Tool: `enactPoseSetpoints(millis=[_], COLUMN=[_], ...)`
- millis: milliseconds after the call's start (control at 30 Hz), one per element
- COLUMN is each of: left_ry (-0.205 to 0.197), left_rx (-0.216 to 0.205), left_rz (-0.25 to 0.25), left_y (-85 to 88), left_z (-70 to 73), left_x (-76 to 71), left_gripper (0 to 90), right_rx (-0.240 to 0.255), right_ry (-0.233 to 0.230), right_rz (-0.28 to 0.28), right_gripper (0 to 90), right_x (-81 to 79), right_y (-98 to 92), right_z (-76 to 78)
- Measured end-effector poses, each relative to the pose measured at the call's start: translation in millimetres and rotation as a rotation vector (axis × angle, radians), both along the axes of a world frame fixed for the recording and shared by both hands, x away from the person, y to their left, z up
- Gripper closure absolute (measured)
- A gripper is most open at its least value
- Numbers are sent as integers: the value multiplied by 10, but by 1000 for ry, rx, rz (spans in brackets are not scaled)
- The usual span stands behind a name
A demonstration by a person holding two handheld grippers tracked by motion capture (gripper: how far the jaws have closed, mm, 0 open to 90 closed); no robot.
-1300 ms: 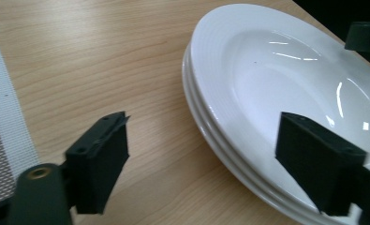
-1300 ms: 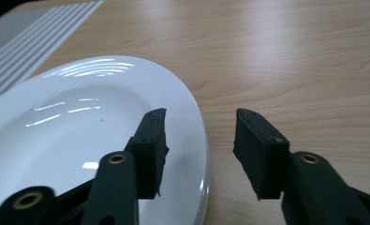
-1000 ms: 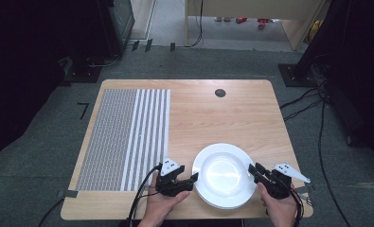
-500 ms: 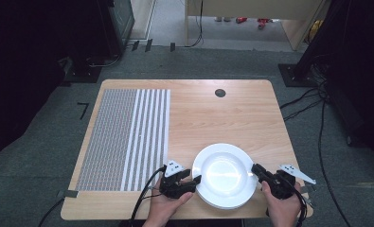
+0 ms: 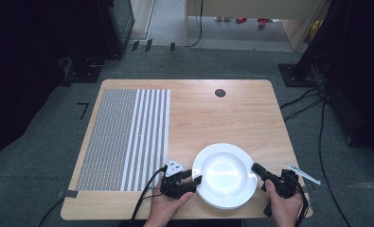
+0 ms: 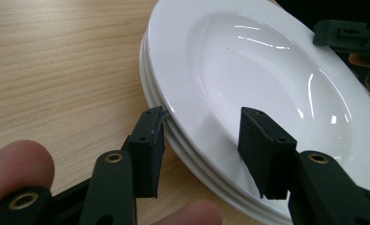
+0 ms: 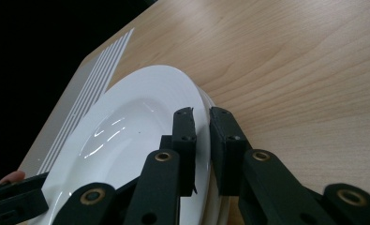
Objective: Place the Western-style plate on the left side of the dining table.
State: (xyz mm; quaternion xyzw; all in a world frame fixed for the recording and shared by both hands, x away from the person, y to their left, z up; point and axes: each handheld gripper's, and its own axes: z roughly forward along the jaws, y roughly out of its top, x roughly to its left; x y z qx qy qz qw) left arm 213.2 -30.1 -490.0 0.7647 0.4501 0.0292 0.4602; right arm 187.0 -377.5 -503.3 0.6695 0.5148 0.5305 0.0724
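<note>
I see the stack of white plates (image 5: 225, 175) lying flat, bowl up, at the table's (image 5: 213, 118) near edge; my left gripper (image 6: 201, 140) straddles its rim unclenched, my right gripper (image 7: 201, 119) pinches the top plate's rim

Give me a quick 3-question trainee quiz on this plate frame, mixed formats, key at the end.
1. True or false: the top plate lies alone on the table, with nothing beneath it.
2. Multiple choice: the left gripper stands how? A) shut on the rim; B) open, one jaw outside the rim and one over the plate; C) open, well away from the plates.
3. Short answer: which gripper has its jaws closed on the top plate's rim?

Key:
1. False: the left gripper view shows more white rims stacked under it.
2. B.
3. The right gripper, one jaw on the plate's inner side and one outside its edge.
</note>
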Motion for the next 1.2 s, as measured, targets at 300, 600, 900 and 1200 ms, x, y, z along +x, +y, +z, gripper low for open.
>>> enactPoseSetpoints(millis=[300,600,900,1200], left_ry=[7,7,2,8], left_rx=[-9,-24,-25,-58], left_rz=[0,12,27,34], left_y=[8,11,22,59], left_z=[-2,-1,0,-14], left_x=[9,13,19,36], left_gripper=[517,525,589,613], right_rx=[98,95,81,114], right_ry=[-44,-79,-60,-76], right_rz=[8,36,32,41], right_gripper=[820,808,801,810], right_x=[7,21,25,8], right_y=[-3,19,19,8], right_z=[-1,-8,-52,-42])
